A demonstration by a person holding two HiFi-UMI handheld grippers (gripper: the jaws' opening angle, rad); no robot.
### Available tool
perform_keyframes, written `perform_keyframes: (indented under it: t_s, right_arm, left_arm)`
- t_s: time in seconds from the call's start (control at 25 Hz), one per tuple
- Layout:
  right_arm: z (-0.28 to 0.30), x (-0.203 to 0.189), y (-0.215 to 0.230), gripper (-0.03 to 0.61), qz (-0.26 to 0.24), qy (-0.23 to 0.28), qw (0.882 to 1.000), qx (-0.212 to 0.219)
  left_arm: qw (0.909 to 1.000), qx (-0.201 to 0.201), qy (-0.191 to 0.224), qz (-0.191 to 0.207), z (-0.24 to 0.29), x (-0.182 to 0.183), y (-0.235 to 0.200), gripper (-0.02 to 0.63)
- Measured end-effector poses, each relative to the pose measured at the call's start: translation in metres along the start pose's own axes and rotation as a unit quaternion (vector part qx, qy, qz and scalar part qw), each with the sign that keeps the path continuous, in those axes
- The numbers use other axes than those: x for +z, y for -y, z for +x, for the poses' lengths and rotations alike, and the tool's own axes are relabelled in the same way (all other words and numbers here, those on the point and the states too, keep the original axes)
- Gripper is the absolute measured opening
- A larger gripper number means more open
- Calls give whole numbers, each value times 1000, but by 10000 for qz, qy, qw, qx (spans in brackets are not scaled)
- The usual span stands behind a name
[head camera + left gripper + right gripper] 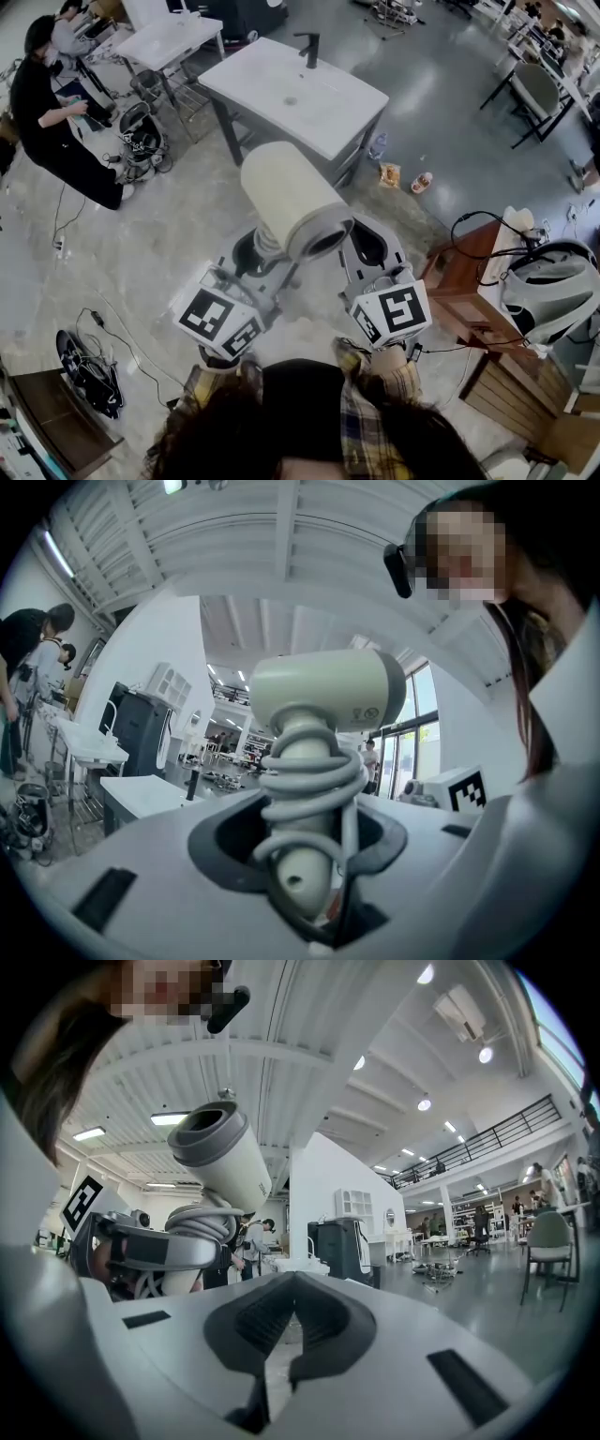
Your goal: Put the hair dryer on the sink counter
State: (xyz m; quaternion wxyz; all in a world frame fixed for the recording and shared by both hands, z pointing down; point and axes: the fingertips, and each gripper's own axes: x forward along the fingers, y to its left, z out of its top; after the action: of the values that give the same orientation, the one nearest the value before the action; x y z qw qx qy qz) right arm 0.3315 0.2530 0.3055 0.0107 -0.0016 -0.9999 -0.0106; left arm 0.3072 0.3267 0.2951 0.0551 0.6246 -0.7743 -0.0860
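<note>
Head view first: the left tongs (258, 253) pinch the hair dryer (295, 202) by its handle. The pale barrel stands above them and its mouth points toward 4 o'clock. The right tongs (367, 246) sit just beside it at 3 o'clock, not touching. The sink table (349, 111) lies well apart at 12 o'clock, so the dryer is in the air and not yet down.

Left gripper view: the jaws close on the handle through the grey cord (309, 775) wound around it, and the dryer's head is at 12 o'clock over the jaws. That is the likely trouble, because the pads bear on loose coils rather than on bare handle. The top-heavy head could swing or slide if the coils shift on the way to the table. Once down, the round barrel could also roll toward the basin.

Right gripper view: these jaws are pressed together on nothing, with the dryer up at 10 o'clock.
</note>
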Motion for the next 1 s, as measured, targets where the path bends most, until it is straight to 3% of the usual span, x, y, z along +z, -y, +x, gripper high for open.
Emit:
perform_keyframes:
  t_s: [0.36,0.6,1.0]
  right_arm:
    - [102,5,18,15,-73,-73,9999,-22]
    - [180,15,44,15,-135,-65,9994,-306]
    - [272,9,70,15,-51,-20,9966,-827]
  left_arm:
    - [9997,-99,0,-235,42,18,-100,186]
    - [9993,-317,-51,-191,89,38,-176,186]
    - [9968,-773,-143,-114,134,54,-264,186]
